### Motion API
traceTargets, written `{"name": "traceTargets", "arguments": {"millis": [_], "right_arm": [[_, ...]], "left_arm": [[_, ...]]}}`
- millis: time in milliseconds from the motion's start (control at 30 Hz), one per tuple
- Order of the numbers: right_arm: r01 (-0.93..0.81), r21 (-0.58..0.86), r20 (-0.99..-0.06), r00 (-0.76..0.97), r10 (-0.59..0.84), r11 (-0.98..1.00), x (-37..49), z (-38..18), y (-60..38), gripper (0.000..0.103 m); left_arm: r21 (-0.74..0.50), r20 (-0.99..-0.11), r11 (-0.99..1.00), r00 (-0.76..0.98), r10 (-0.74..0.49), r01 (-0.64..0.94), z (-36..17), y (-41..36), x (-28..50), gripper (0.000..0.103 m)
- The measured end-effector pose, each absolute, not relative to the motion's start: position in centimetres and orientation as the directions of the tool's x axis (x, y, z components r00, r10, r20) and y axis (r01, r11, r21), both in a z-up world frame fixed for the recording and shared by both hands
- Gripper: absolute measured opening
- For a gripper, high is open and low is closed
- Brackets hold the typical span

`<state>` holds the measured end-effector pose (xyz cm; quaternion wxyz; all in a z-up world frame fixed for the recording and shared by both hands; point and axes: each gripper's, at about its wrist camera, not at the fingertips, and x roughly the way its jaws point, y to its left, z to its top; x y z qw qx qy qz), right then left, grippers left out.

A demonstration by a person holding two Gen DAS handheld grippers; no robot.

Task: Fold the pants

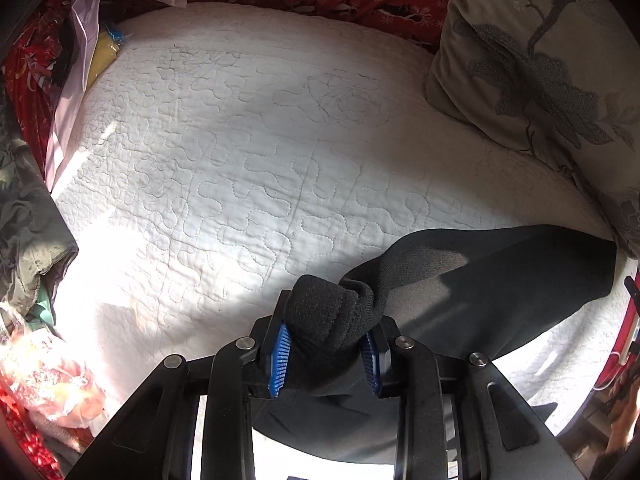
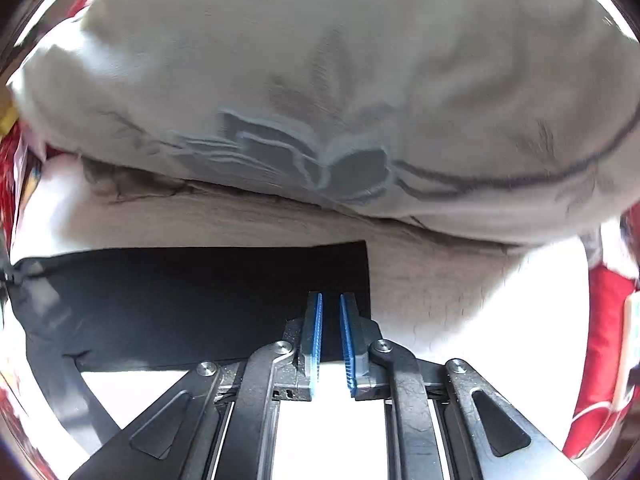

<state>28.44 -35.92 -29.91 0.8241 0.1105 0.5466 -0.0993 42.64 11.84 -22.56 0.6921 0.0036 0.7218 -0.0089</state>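
Because the black pants (image 1: 480, 276) lay soft and limp across the white quilt (image 1: 240, 168) beside the floral pillow (image 1: 540, 80), you took them by a bunched end, and your left gripper (image 1: 326, 354) clamped that thick knit wad firmly between its blue pads. Your right gripper (image 2: 331, 344) hung over the far edge with its jaws narrow and nothing visibly pinched. Light, floppy cloth like that looked likely to sag, so the corners seemed the places to hold.

pants (image 1: 500, 264): 1 | pillow (image 1: 540, 72): 1 | quilt (image 1: 240, 160): 1 | tools: 2
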Motion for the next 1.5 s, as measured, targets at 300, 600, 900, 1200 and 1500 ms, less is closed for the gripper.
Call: {"name": "traceTargets", "arguments": {"millis": [300,600,900,1200,1500], "right_arm": [[0.300,0.043,-0.908,0.410,-0.088,0.953,31.3,-34.2,-36.4,0.050],[0.117,0.081,-0.925,0.380,0.031,0.990,32.7,-33.9,-35.0,0.005],[0.025,0.108,-0.911,0.403,0.089,0.994,29.9,-29.1,-33.6,0.004],[0.015,0.150,-0.883,0.451,0.127,0.989,25.8,-26.8,-33.8,0.004],[0.099,0.194,-0.878,0.462,0.127,0.976,21.2,-25.1,-34.3,0.009]], "left_arm": [[-0.020,-0.998,0.999,-0.063,-0.022,-0.037,-19.4,10.0,43.5,0.030],[0.007,-0.998,0.997,-0.067,0.002,-0.071,-19.4,9.5,43.5,0.030],[0.014,-0.998,0.997,-0.056,0.010,-0.075,-18.1,8.8,42.8,0.030],[-0.040,-0.999,0.994,-0.021,-0.043,-0.099,-15.3,10.0,41.6,0.030],[-0.054,-0.999,0.997,0.001,-0.054,-0.052,-13.9,11.1,38.9,0.030]]}}
